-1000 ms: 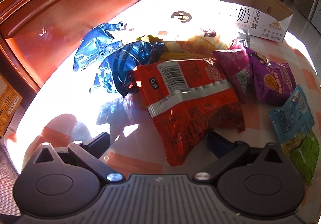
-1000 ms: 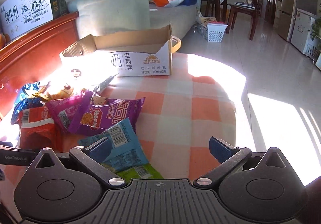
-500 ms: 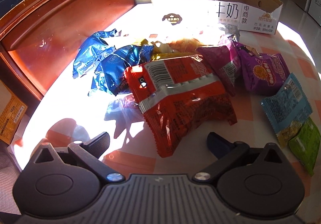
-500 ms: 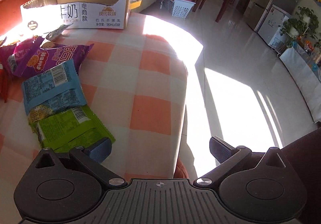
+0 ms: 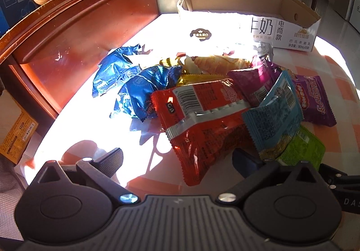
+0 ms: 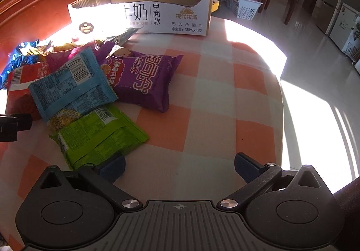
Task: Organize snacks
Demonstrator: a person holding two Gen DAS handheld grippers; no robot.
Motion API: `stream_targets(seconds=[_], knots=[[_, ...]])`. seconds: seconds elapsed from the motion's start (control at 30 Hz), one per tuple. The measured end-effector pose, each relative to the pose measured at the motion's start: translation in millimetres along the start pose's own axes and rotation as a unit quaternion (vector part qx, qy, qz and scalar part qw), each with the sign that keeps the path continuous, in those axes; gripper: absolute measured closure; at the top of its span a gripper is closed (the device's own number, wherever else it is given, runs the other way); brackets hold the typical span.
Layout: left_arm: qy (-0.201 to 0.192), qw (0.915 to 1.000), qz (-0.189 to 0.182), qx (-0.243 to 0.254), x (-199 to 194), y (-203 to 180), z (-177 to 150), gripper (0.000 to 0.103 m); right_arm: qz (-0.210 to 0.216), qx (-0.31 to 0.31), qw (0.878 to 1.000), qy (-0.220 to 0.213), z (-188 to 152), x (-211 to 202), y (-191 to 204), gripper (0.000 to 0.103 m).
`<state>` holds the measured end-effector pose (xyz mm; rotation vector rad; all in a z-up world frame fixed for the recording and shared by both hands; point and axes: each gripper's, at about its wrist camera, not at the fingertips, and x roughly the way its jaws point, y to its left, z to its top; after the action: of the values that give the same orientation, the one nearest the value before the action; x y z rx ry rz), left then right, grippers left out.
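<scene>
Nearest, my left hand-held gripper (image 5: 177, 158) and right hand-held gripper (image 6: 180, 164) both gape wide, empty. Beyond, snack packets (image 6: 74, 87) lie heaped on the checked desk (image 6: 213, 102). Farthest, the cardboard box (image 6: 157, 15) appears unfilled; sorting seems barely begun.

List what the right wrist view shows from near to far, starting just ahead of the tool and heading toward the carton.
Green packet → light blue packet → purple packet → open cardboard carton.
</scene>
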<state>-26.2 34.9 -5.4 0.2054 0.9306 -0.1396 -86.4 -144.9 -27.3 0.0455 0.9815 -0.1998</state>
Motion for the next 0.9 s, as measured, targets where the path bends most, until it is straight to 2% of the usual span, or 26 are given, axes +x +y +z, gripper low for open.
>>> stream_targets(seconds=[0.17, 0.3, 0.5, 0.7, 0.9], knots=[[-0.016, 0.9998, 0.003, -0.012, -12, 4, 5, 0.001, -0.022, -0.018, 1.0, -0.006, 10, -13, 6, 0.0], [-0.009, 0.9997, -0.021, -0.009, -19, 2, 9, 0.001, -0.019, -0.02, 1.0, -0.012, 18, -22, 9, 0.0], [-0.018, 0.9985, -0.029, 0.044, -32, -11, 18, 0.001, -0.02, -0.014, 1.0, -0.007, 40, -36, -4, 0.0], [-0.023, 0.9954, -0.034, 0.086, -41, -17, 34, 0.001, -0.003, -0.004, 1.0, -0.002, 59, -40, -9, 0.0], [-0.019, 0.9959, -0.053, 0.071, -41, -12, 53, 0.001, 0.004, -0.018, 1.0, 0.013, 80, -30, 2, 0.0]])
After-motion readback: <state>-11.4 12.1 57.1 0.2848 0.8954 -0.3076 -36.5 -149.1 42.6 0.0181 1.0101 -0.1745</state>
